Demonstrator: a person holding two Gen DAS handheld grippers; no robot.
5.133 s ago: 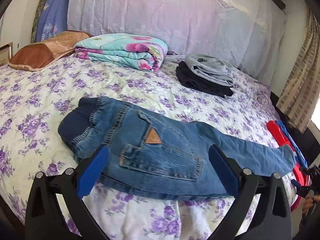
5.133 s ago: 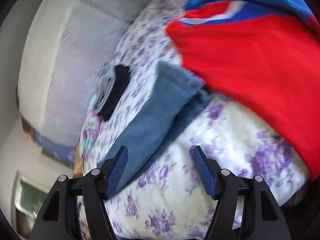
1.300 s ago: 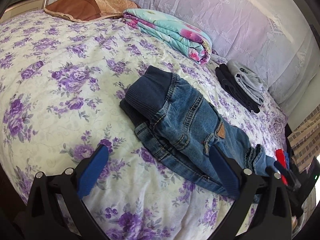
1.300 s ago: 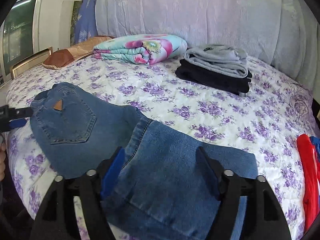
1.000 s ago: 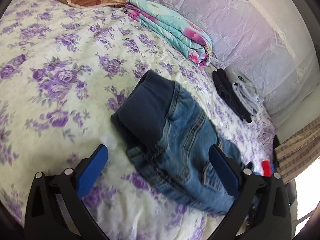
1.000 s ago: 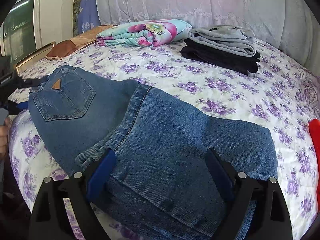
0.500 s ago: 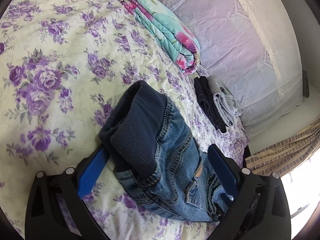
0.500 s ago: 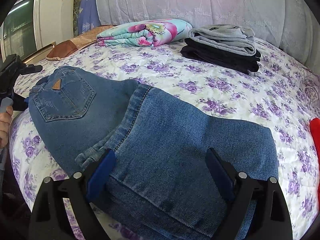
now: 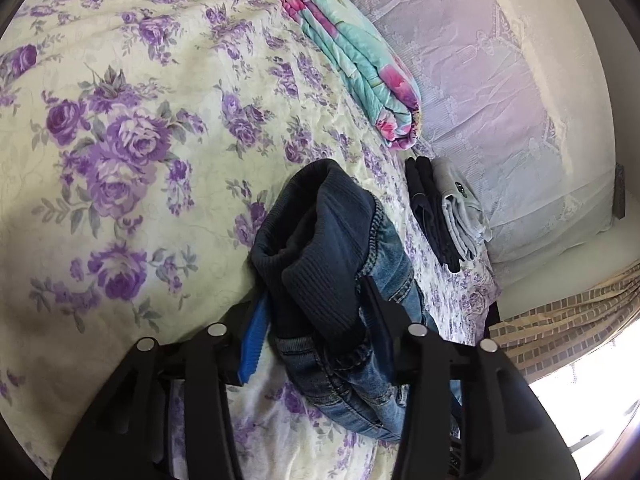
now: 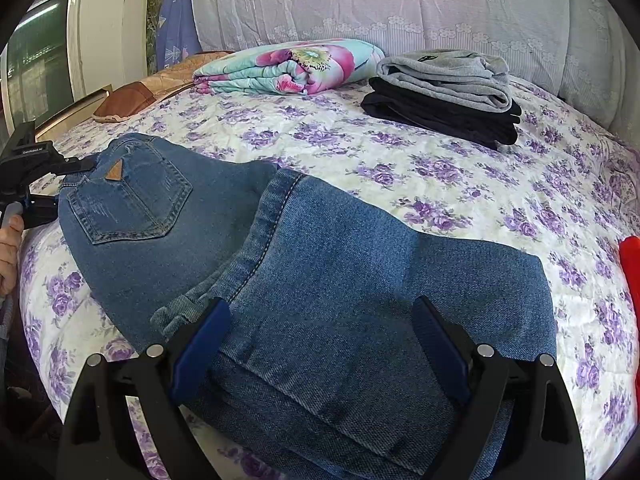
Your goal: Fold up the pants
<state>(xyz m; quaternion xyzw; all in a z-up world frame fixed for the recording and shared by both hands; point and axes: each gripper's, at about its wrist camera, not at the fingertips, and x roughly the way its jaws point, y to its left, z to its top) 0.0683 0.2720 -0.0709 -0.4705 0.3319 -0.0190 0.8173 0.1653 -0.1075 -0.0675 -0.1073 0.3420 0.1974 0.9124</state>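
Note:
Blue jeans lie on the floral bedspread, legs folded back over the seat. My left gripper is shut on the jeans' dark ribbed waistband, which bunches up between its fingers. It also shows in the right wrist view at the far left, at the waist end. My right gripper is open, its fingers resting either side of the folded leg layer at the near edge.
A folded floral blanket and a stack of grey and black folded clothes lie at the back of the bed. A brown pillow is at the back left. Red fabric lies at the right edge.
My left gripper has moved in on the waistband and closed on it. My right gripper stays open over the folded legs, unmoved.

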